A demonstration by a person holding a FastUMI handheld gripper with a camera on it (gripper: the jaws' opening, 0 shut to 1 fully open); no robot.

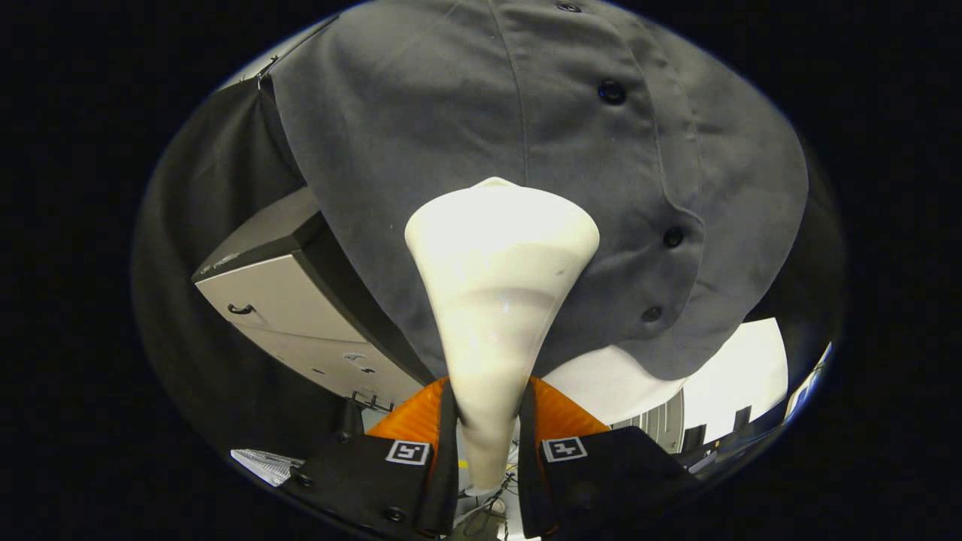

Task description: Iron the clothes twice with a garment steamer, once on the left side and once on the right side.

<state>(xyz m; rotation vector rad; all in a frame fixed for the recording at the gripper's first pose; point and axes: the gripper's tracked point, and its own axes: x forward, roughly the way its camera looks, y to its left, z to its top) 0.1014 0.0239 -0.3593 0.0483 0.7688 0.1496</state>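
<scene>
hand-held gripper (487, 421) clamping both fingers on steamer (500, 285) handle | steamer head pressing against grey shirt (421, 113), beside its button placket

A: Is there any writing to read here, a brand, a number, a label?

B: None. The only signs are two square black-and-white coded marker tags (408, 451), one on each side of the gripper body, and they carry a block pattern, not letters.

A: So no text at all?

B: None legible.
</scene>
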